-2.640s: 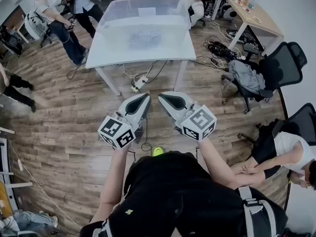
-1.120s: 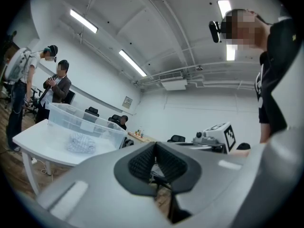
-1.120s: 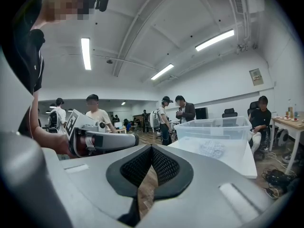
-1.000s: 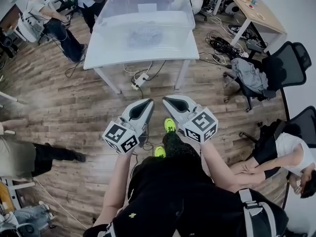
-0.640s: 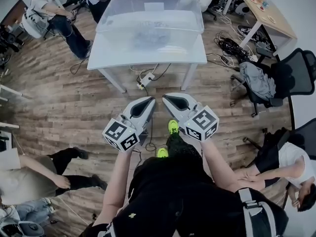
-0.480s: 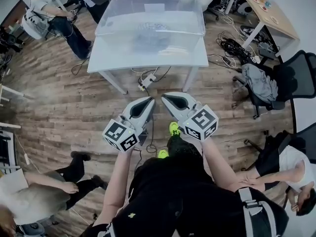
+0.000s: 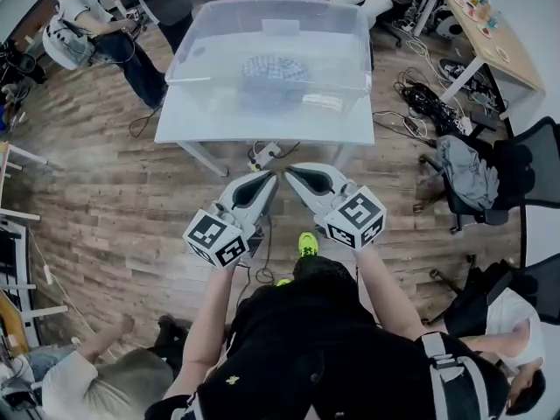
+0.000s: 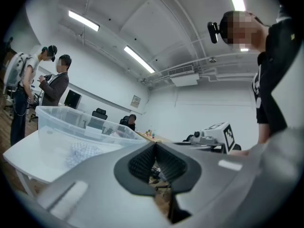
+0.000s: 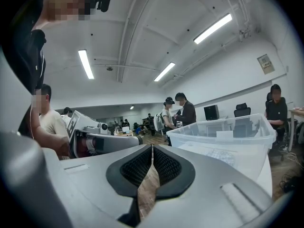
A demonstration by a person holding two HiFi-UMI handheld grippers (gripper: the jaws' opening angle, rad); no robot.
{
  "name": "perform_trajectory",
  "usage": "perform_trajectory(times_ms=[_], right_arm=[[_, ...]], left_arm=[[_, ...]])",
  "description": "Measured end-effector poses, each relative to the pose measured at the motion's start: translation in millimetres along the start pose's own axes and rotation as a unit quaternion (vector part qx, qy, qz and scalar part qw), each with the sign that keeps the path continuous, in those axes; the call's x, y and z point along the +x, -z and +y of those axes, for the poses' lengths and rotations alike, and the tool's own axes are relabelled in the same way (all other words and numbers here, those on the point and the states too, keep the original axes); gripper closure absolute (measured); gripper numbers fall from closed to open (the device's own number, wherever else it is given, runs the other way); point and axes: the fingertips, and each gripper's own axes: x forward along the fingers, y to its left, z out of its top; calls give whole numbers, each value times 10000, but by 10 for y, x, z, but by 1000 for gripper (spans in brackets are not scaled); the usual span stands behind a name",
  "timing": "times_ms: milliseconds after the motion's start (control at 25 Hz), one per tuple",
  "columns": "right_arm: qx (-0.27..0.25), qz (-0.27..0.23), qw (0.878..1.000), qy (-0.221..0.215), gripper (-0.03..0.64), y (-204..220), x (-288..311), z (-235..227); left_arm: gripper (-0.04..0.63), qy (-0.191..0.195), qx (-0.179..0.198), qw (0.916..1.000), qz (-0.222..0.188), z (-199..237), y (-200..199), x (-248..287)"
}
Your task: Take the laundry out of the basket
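A clear plastic basket (image 7: 273, 24) stands on a white table (image 7: 262, 116) ahead of me. Inside it lies a crumpled patterned piece of laundry (image 7: 272, 67). My left gripper (image 7: 268, 177) and right gripper (image 7: 287, 171) are held side by side above the wooden floor, short of the table's near edge. Both have their jaws shut with nothing between them. The left gripper view shows the basket (image 8: 71, 122) and the laundry (image 8: 83, 152) at the left; the right gripper view has the basket (image 9: 223, 137) at the right.
Two people (image 7: 131, 7) stand beyond the table's left corner. A person (image 7: 105, 383) crouches at the lower left. Office chairs (image 7: 490, 169) and a wooden desk (image 7: 490, 33) fill the right side. Cables and a power strip (image 7: 262, 154) lie under the table.
I have walked closer to the table, which now lies nearer both grippers. The grippers kept their pose, jaws still shut. The person at the lower left has moved downward in the view.
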Motion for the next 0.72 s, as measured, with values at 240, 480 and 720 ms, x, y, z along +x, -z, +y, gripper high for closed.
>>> perform_trajectory(times_ms=[240, 480, 720], right_arm=[[-15, 14, 9998, -184, 617, -146, 139, -407], [-50, -32, 9992, -392, 617, -213, 231, -771], [-39, -18, 9989, -473, 616, -263, 378, -1042]], left_arm=[[589, -215, 19, 9998, -34, 260, -146, 355], [589, -396, 111, 9991, -106, 446, -251, 703], [589, -495, 134, 9987, -50, 636, -275, 926]])
